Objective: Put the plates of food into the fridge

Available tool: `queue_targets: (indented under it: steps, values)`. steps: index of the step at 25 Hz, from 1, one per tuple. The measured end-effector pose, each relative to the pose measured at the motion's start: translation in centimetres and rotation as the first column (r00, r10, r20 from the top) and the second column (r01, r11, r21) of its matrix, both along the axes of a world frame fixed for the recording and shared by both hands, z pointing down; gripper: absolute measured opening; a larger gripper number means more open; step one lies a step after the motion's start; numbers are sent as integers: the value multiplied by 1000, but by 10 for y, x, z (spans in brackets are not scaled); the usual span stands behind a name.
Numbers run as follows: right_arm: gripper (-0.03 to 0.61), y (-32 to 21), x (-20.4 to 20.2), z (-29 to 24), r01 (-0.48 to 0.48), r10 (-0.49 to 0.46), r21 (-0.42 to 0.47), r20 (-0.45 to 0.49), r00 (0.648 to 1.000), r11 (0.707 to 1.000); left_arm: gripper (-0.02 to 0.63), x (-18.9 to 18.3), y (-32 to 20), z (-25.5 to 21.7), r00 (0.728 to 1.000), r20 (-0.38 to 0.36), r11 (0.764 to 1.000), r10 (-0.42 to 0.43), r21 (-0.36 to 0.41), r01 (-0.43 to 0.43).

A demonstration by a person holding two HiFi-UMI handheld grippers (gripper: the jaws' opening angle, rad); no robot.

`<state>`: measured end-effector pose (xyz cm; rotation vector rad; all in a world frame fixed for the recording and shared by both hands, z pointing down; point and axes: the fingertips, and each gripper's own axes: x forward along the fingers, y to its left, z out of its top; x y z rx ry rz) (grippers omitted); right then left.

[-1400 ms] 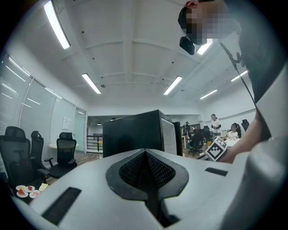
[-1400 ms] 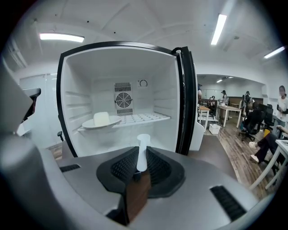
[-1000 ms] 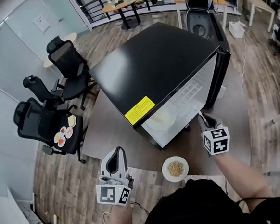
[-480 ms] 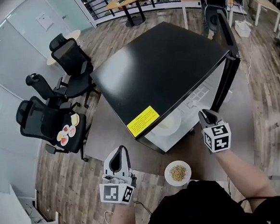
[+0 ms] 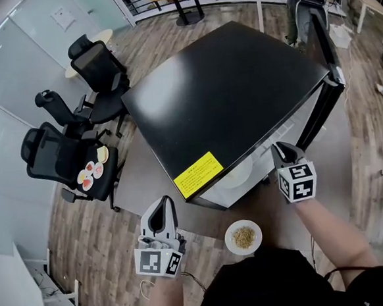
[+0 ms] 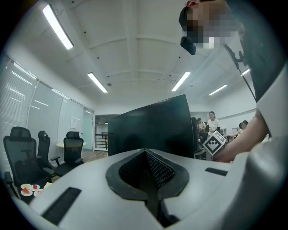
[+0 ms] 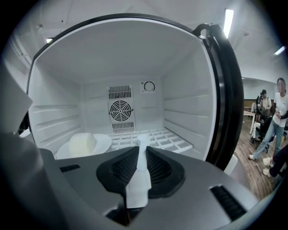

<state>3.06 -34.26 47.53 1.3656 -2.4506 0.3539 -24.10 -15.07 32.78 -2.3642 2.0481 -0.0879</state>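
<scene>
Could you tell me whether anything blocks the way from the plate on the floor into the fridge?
Nothing visible does. The fridge door stands open, the plate of grainy food lies just before the opening, and the wire shelf is bare right of the white plate already inside.

Bright ceiling strips [image 6: 57,27] light fisheye views (corners black, edges bowed).

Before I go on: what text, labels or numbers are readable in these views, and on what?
Nothing reads clearly.
Yellow label on the fridge top: print too small.
Sheet on the glass wall: too small.
Dial inside the fridge: marks blurred.
Left gripper and right gripper cubes: square patterns, no words.
White strip in the right gripper's jaws: blank.
</scene>
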Motion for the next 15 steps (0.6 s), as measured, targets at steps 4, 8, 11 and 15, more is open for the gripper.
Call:
queue_targets:
  steps: [4, 8, 11, 15]
  values:
    - [57, -9, -4, 1, 14, -14, -2, -4, 1000, 1000, 3, 2, -4, 3, 1000, 0, 1000, -5, -8, 5]
    - [57, -18, -9, 4, 30, -30, -8, -14, 999, 1000, 3, 4, -8, 7, 1000, 0, 1000, -9, -18, 9]
    - [57, -24, -14, 7, 36, -36, -12, -18, 999, 999, 3, 3, -9, 13, 1000, -2, 999, -8, -35, 8]
    - [57, -29, -19, 11, 40, -40, -15, -21, 999, 999, 3, -3, -10, 16, 1000, -2, 999, -19, -43, 19]
